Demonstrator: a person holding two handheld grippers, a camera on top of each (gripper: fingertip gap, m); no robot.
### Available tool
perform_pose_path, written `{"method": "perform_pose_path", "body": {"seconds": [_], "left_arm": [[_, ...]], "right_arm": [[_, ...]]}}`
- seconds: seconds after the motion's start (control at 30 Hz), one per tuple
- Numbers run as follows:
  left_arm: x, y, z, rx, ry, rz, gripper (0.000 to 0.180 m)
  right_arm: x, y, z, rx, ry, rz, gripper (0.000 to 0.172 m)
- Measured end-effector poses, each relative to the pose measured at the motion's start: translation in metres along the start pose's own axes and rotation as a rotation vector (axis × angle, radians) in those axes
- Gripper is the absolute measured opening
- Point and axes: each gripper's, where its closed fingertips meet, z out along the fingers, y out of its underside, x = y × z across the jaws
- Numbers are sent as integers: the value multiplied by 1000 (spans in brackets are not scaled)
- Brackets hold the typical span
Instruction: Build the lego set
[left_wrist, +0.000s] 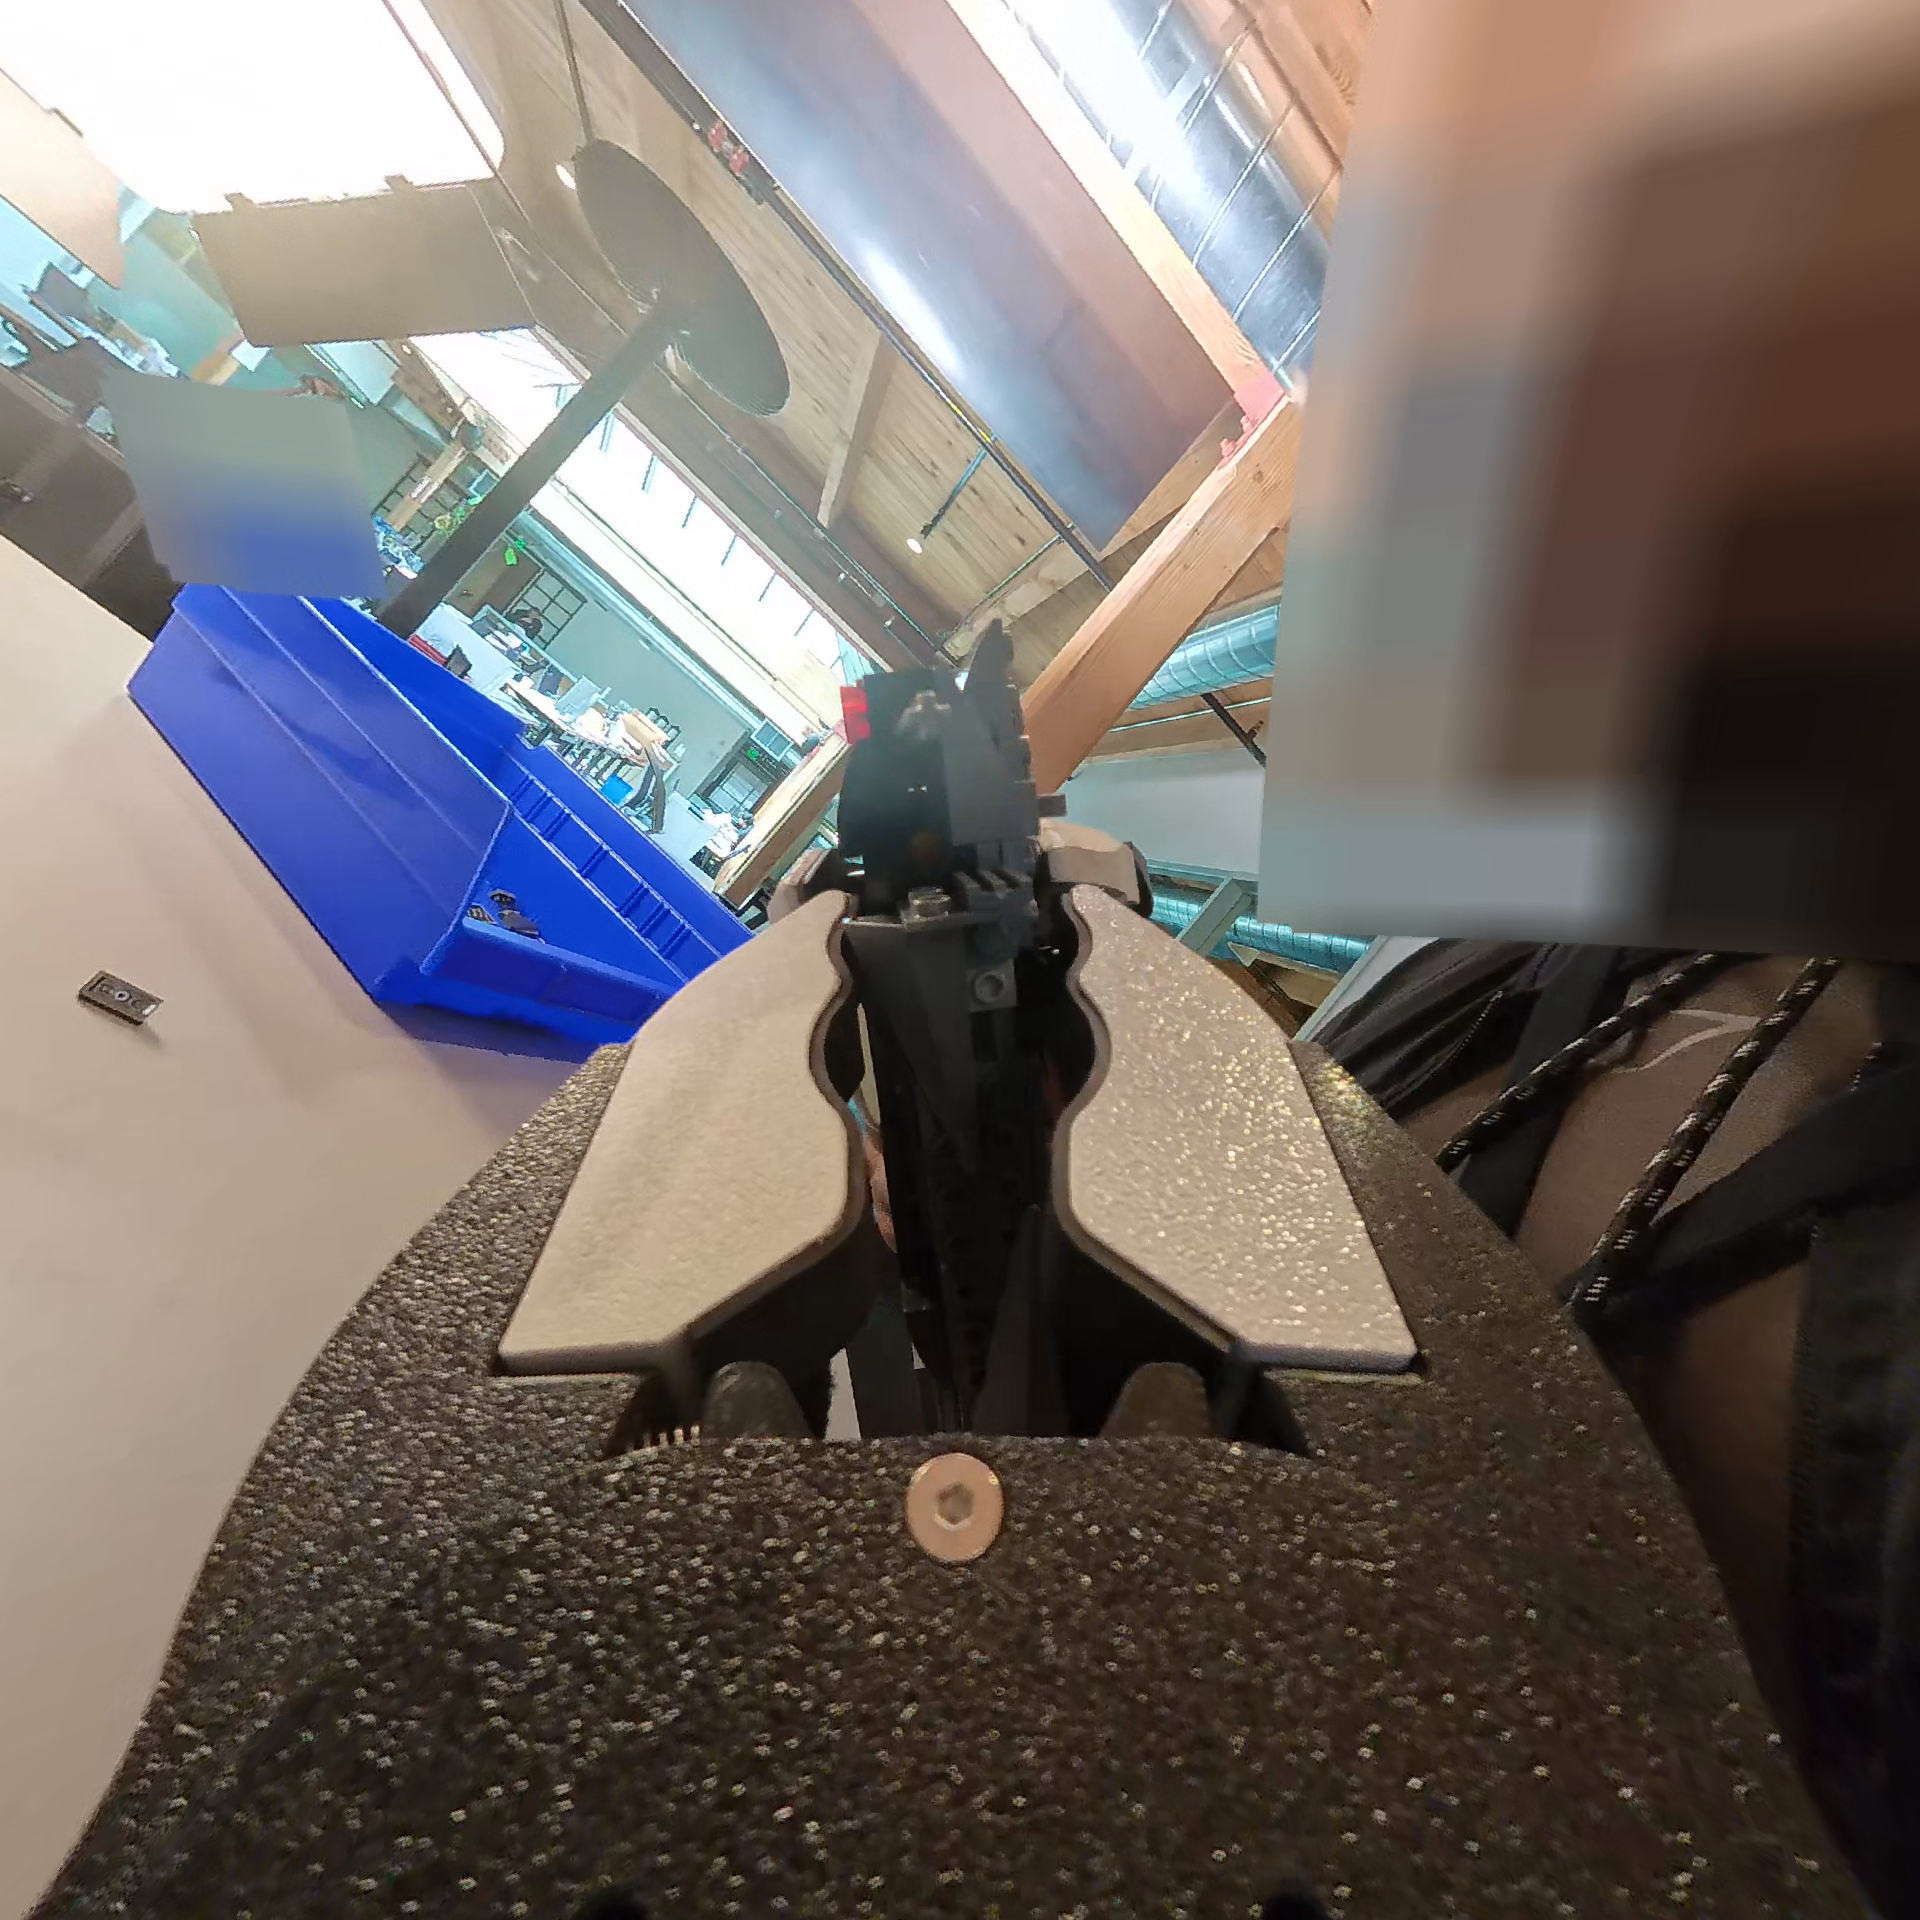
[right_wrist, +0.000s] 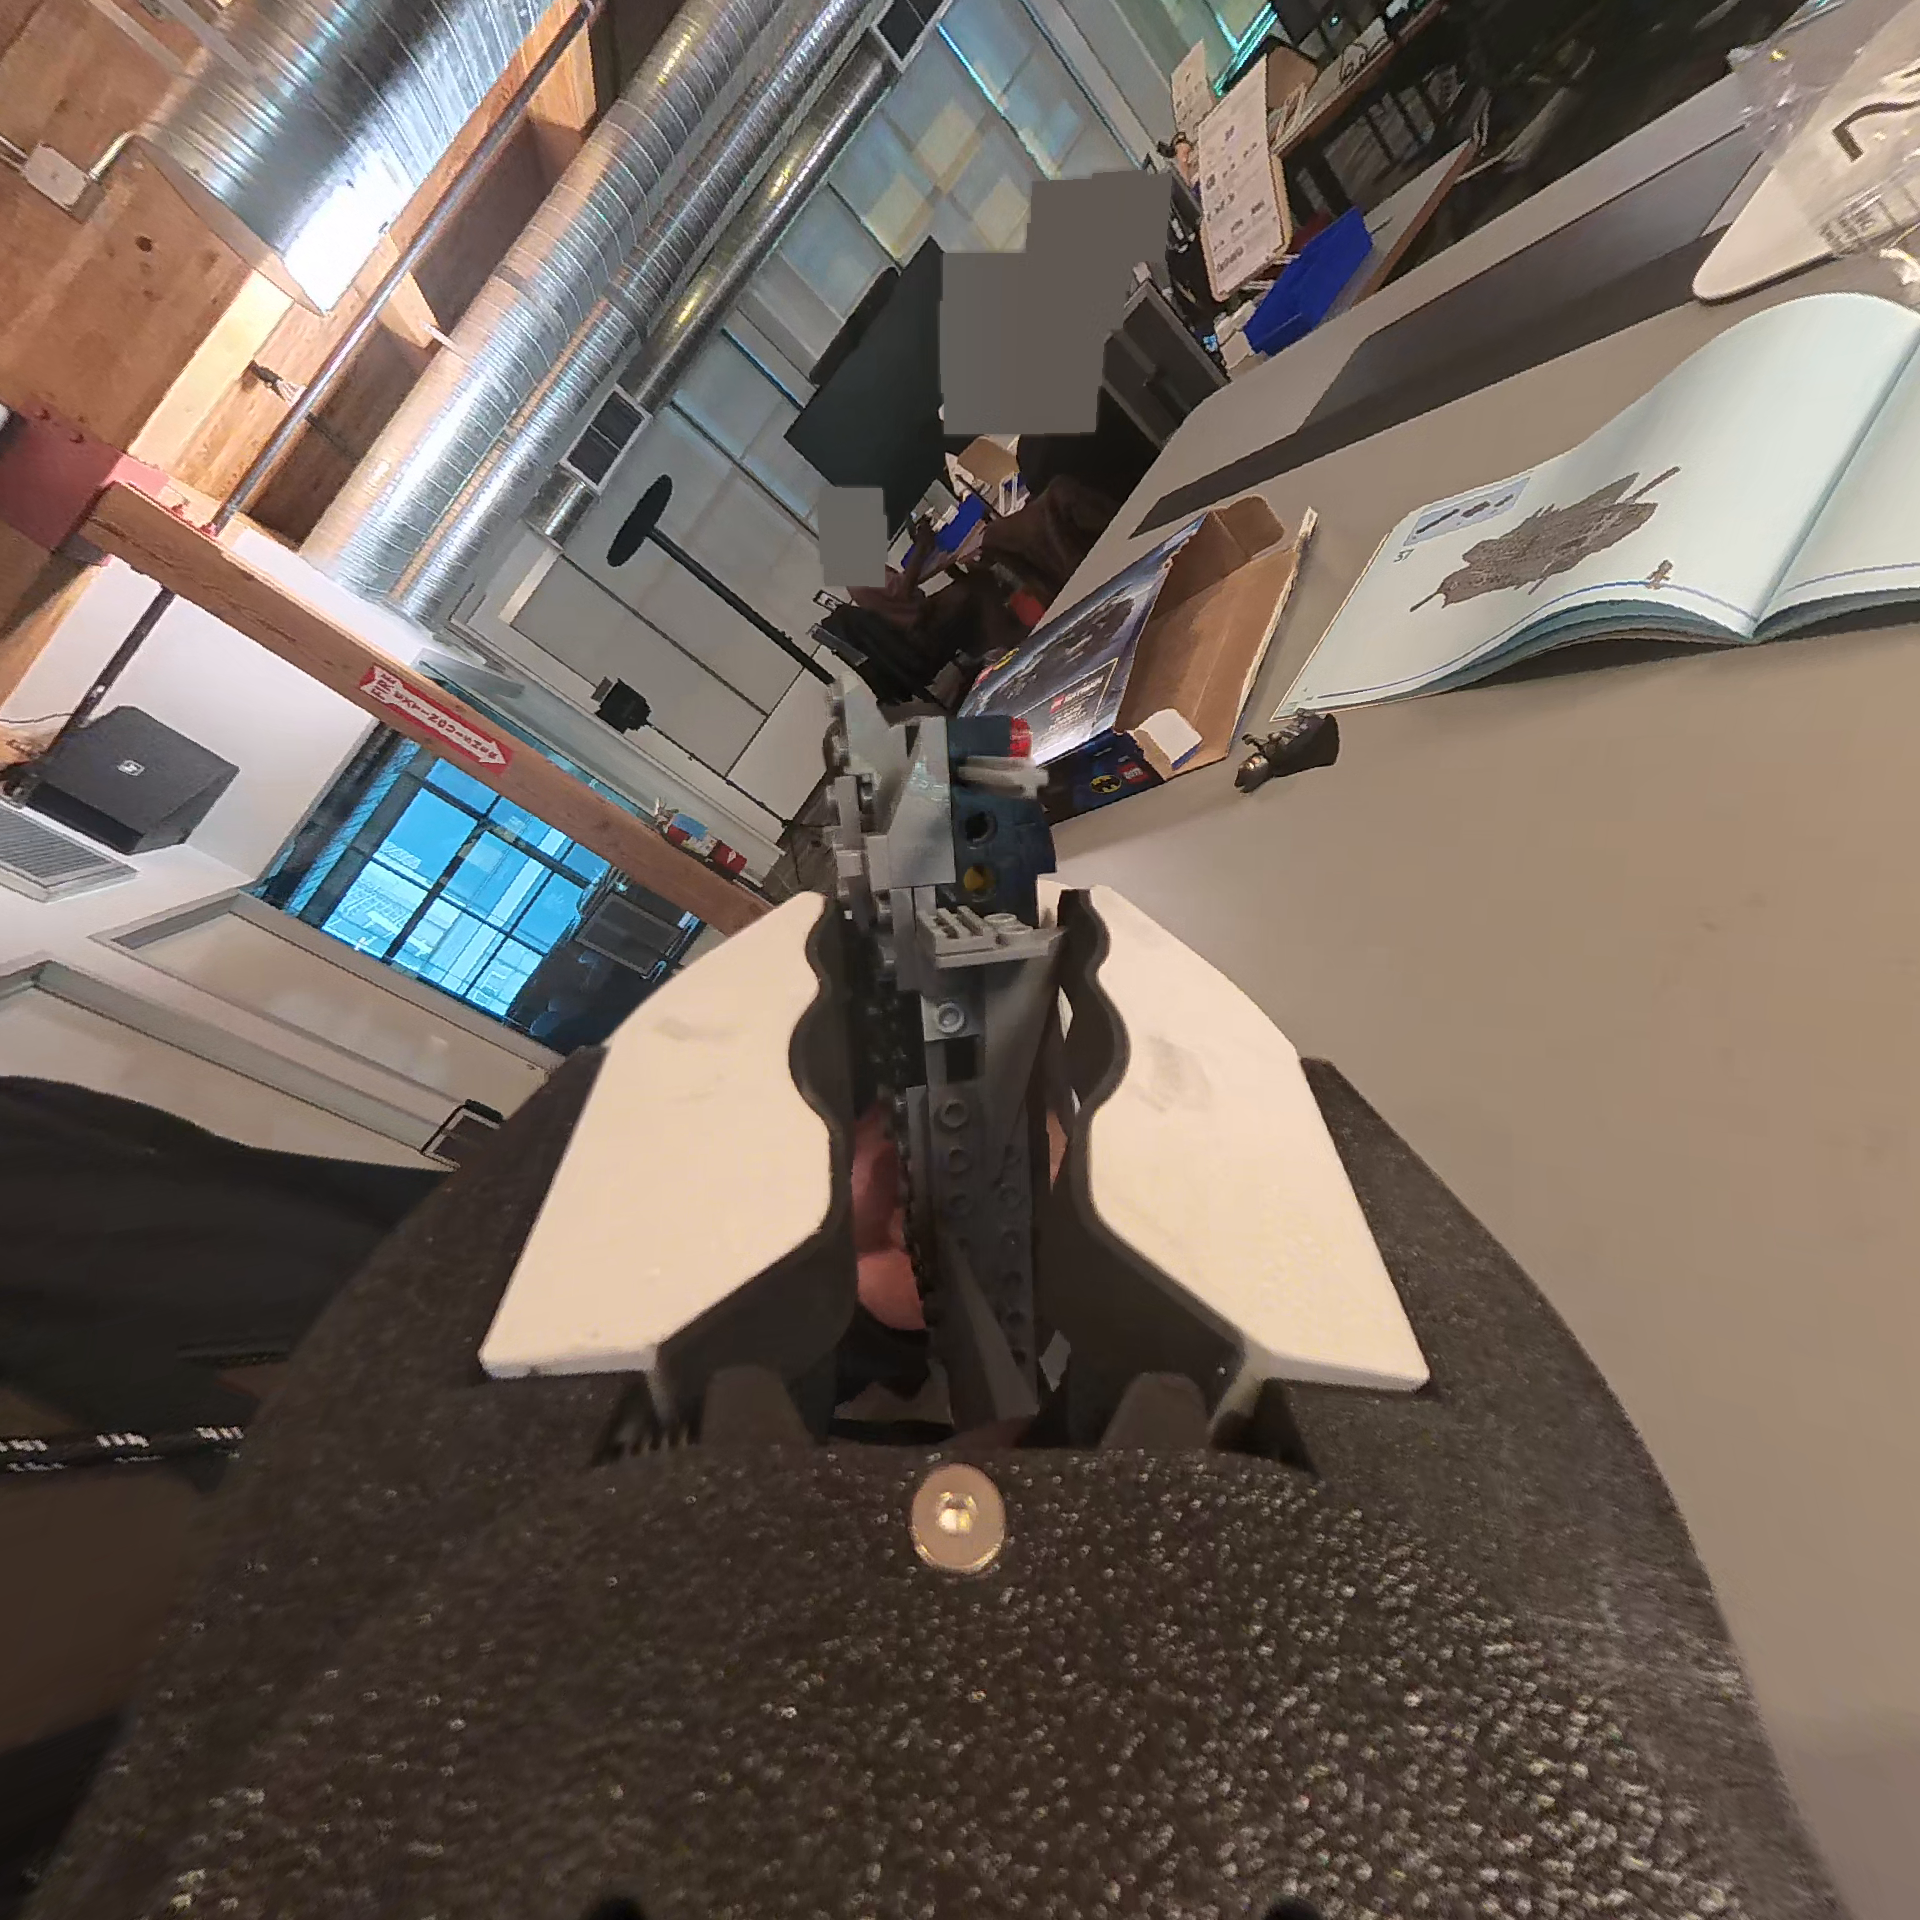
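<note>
A dark grey brick model with a small red piece near its top (left_wrist: 935, 790) stands up between my left gripper's (left_wrist: 951, 914) fingers, which are shut on its lower part. The same model shows in the right wrist view (right_wrist: 935, 831), lighter grey and dark blue, and fills the gap of my right gripper (right_wrist: 945, 914). Both of its pads lie against the model's sides. The right gripper's fingers (left_wrist: 1101, 868) also show behind the model in the left wrist view. The model is held up in the air above the table.
A blue bin (left_wrist: 395, 790) with small dark pieces stands on the pale table, with one loose dark plate (left_wrist: 120, 1000) nearby. An open instruction booklet (right_wrist: 1610, 561), an opened cardboard box (right_wrist: 1143, 644) and a small dark sub-build (right_wrist: 1288, 750) lie on the table. A person's dark top with cords (left_wrist: 1662, 1143) is close. Left and right tips are no more than a few centimetres apart.
</note>
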Motion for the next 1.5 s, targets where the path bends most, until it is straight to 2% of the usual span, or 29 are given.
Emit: {"method": "perform_pose_path", "body": {"seconds": [0.47, 1.07, 1.5], "left_arm": [[20, 5, -1, -20, 72, 132, 35], [18, 10, 1, -43, 19, 205, 35], [27, 14, 0, -58, 69, 261, 35]], "right_arm": [[-20, 5, -4, 25, -34, -131, 38], [-16, 7, -9, 33, -27, -130, 40], [-25, 11, -11, 57, -64, -174, 38]]}}
